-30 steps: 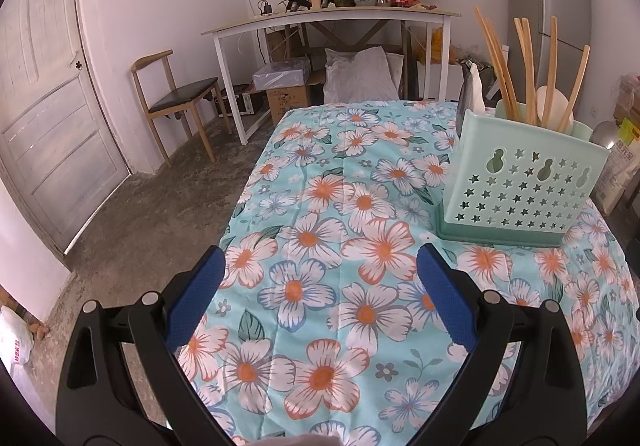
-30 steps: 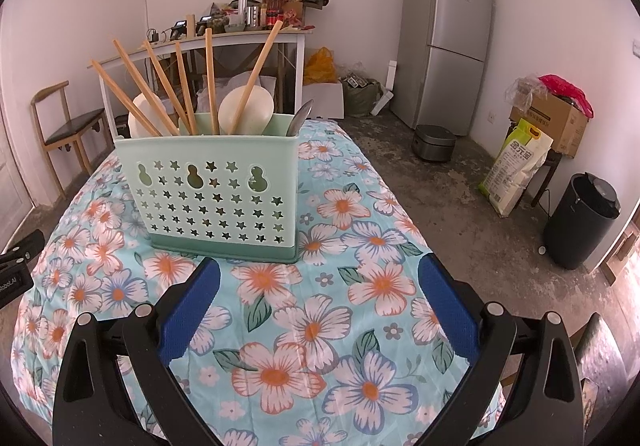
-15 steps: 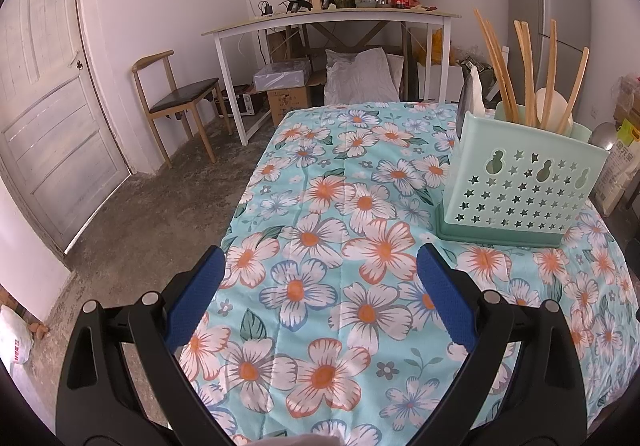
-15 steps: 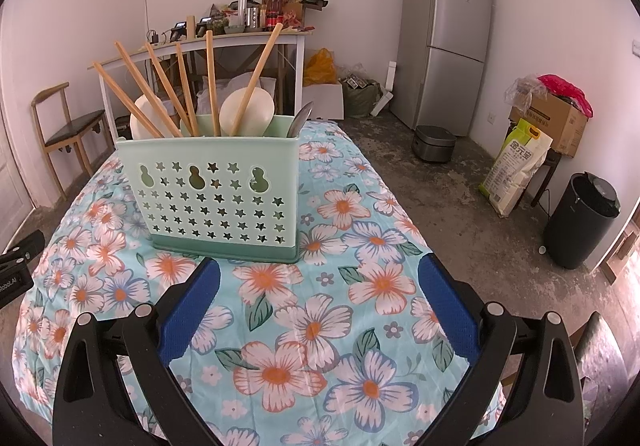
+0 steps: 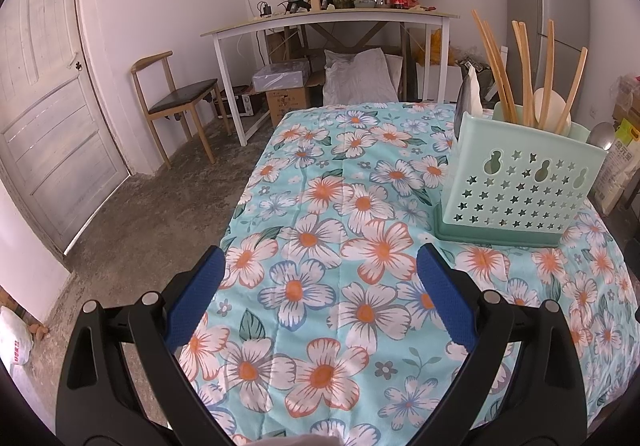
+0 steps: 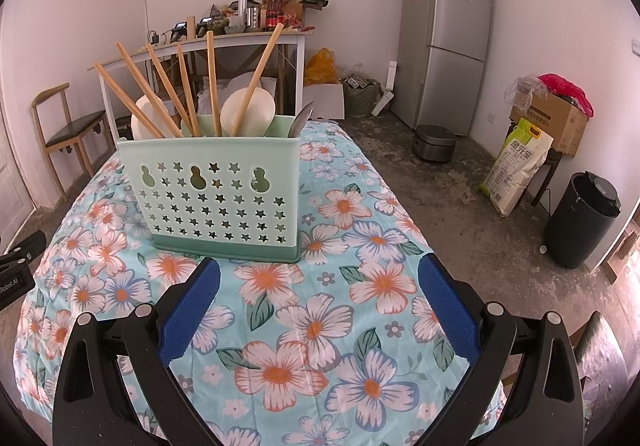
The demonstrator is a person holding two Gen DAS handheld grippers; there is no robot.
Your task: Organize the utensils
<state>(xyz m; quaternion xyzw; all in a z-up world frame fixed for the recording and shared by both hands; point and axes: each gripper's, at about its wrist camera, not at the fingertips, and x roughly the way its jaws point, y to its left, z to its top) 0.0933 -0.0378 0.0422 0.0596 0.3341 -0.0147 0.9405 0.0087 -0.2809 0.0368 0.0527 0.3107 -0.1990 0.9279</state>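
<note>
A pale green perforated utensil holder (image 6: 216,194) stands upright on the floral tablecloth (image 6: 320,326). It holds several wooden chopsticks (image 6: 176,94), white spoons (image 6: 248,112) and a metal spoon (image 6: 301,120). It also shows in the left wrist view (image 5: 520,198), at the right. My right gripper (image 6: 319,294) is open and empty, just in front of the holder. My left gripper (image 5: 320,282) is open and empty above the cloth, left of the holder.
The table's edges drop to a concrete floor on both sides. A white desk (image 5: 332,22), a chair (image 5: 176,106) and a door (image 5: 48,106) stand behind. A fridge (image 6: 448,42), a rice sack (image 6: 520,166) and a black bin (image 6: 584,218) are at the right.
Both views have drifted very slightly; the holder sits a touch lower in the right wrist view. Both grippers stay open and empty.
</note>
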